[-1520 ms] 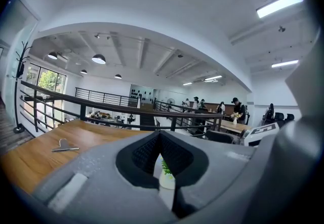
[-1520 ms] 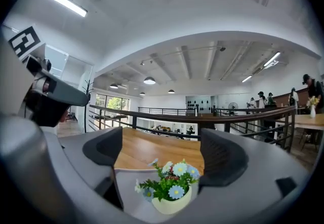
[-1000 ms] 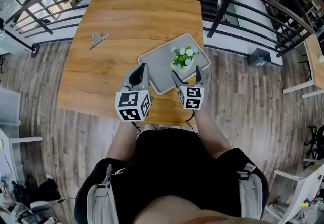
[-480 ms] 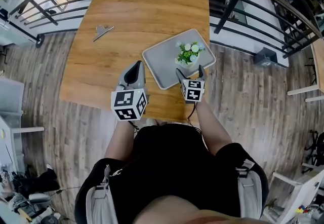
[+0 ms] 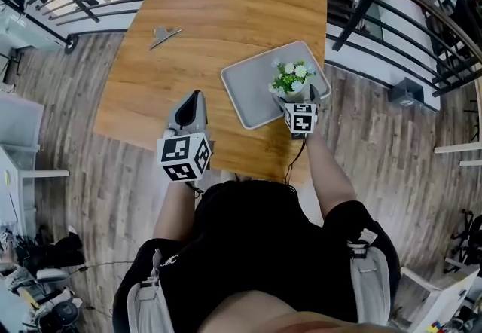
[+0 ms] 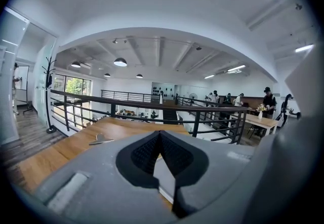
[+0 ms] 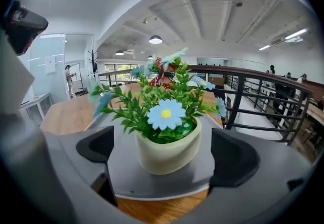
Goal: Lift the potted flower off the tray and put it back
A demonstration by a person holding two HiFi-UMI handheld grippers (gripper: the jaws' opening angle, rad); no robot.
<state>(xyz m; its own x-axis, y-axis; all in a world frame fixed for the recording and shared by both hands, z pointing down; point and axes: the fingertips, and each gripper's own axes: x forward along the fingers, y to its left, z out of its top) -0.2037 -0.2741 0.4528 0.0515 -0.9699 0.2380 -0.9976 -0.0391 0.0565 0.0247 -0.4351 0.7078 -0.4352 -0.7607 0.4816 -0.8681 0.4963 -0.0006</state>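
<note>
A potted flower (image 5: 291, 81), a cream pot (image 7: 167, 153) with green leaves and blue and white blooms, stands upright on the right part of a grey tray (image 5: 248, 90) on the wooden table (image 5: 203, 15). My right gripper (image 5: 296, 97) is low at the tray's near edge. Its jaws are opening, and the pot sits between the dark pads (image 7: 234, 158) with a gap on each side. My left gripper (image 5: 195, 96) hovers over the table left of the tray with its tips together and nothing in them; the same left gripper (image 6: 160, 134) points toward the tray's corner.
A small grey metal piece (image 5: 164, 36) lies near the table's far left corner. A dark railing (image 5: 361, 0) runs behind the table and down its right side. The table's near edge (image 5: 248, 166) is just under my hands, with plank floor around it.
My right gripper has gone forward and down to the tray, so its jaws now stand on either side of the pot. My left gripper has drifted a little back and left.
</note>
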